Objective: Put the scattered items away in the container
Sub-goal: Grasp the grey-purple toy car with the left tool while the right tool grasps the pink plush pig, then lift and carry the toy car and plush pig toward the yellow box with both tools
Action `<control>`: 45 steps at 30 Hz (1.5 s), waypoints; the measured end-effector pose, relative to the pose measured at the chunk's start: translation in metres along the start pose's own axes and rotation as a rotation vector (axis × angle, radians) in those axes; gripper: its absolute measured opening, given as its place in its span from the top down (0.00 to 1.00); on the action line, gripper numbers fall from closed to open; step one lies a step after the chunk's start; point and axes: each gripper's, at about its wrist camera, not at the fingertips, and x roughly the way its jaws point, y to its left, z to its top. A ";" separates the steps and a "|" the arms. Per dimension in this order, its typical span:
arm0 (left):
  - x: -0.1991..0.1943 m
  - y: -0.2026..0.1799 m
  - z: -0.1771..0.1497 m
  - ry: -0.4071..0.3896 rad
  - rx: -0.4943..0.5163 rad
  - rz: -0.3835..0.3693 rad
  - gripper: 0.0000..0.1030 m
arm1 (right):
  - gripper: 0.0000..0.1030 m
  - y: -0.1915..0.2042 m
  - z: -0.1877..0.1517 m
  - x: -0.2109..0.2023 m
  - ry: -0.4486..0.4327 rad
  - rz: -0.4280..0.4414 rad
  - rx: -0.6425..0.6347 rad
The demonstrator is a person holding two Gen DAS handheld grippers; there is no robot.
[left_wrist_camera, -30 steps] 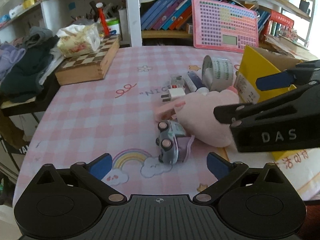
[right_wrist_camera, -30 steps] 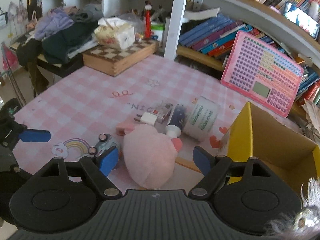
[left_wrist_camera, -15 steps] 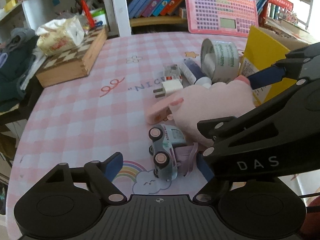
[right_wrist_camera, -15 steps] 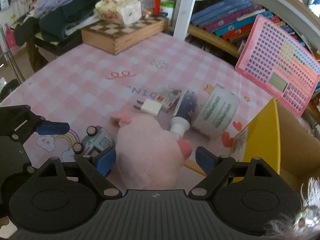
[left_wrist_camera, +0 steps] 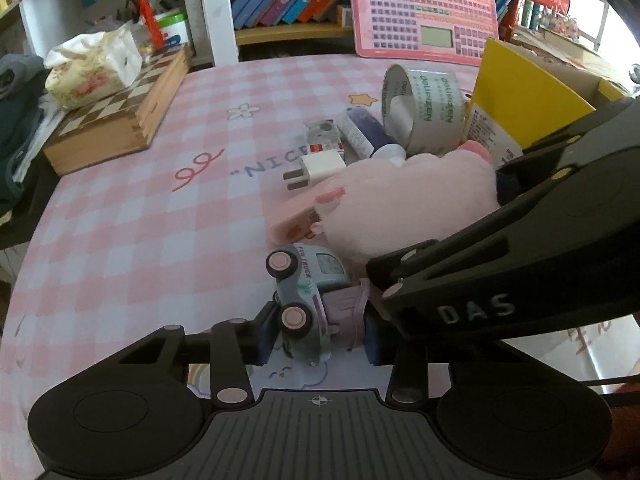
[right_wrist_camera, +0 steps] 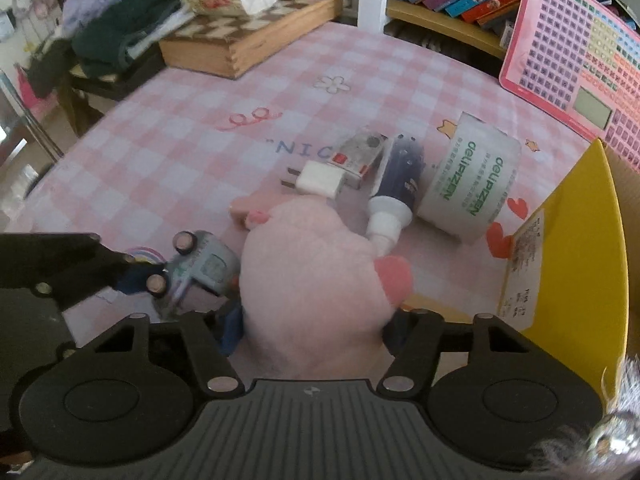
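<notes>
A small blue-grey toy truck [left_wrist_camera: 306, 304] lies on its side on the pink checked table. My left gripper [left_wrist_camera: 316, 340] has closed on it; it also shows in the right wrist view [right_wrist_camera: 196, 272]. A pink plush toy [right_wrist_camera: 316, 280] sits between the fingers of my right gripper [right_wrist_camera: 312, 332], which has closed on its sides; the plush also shows in the left wrist view [left_wrist_camera: 404, 204]. A yellow cardboard box [right_wrist_camera: 576, 264] stands open at the right. A white plug [right_wrist_camera: 320, 179], a dark blue tube [right_wrist_camera: 396, 184], a tape roll [right_wrist_camera: 468, 184] and a small card pack [right_wrist_camera: 360, 156] lie behind the plush.
A wooden chessboard box [left_wrist_camera: 120, 120] with a tissue pack on it sits at the table's far left. A pink toy keyboard [left_wrist_camera: 424, 12] leans on the bookshelf at the back. A pink eraser [left_wrist_camera: 292, 220] lies by the plush. Clothes are piled left of the table.
Both grippers moved forward and down and their fingers closed: the left around the toy truck, the right around the pink plush. The objects on the table stayed put.
</notes>
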 end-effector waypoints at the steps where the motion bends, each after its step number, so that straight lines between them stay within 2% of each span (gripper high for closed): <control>1: -0.001 0.002 0.001 0.006 -0.012 -0.008 0.61 | 0.42 -0.001 -0.001 -0.003 -0.010 0.015 0.007; 6: -0.015 0.018 0.002 -0.020 -0.132 -0.022 0.61 | 0.42 -0.001 -0.001 -0.026 -0.096 0.000 0.012; 12: -0.038 0.039 -0.005 -0.054 -0.271 -0.034 0.61 | 0.42 -0.004 -0.004 -0.045 -0.125 0.011 0.040; 16: -0.055 0.046 -0.008 -0.084 -0.330 -0.045 0.61 | 0.41 0.003 -0.009 -0.060 -0.168 0.033 0.034; 26: -0.097 0.036 -0.018 -0.160 -0.341 -0.075 0.61 | 0.41 0.016 -0.034 -0.093 -0.220 0.037 0.030; 35: -0.137 0.026 -0.035 -0.209 -0.325 -0.110 0.61 | 0.41 0.030 -0.065 -0.126 -0.291 -0.032 -0.009; 45: -0.163 0.009 -0.063 -0.229 -0.293 -0.148 0.61 | 0.41 0.044 -0.110 -0.152 -0.279 -0.045 0.051</control>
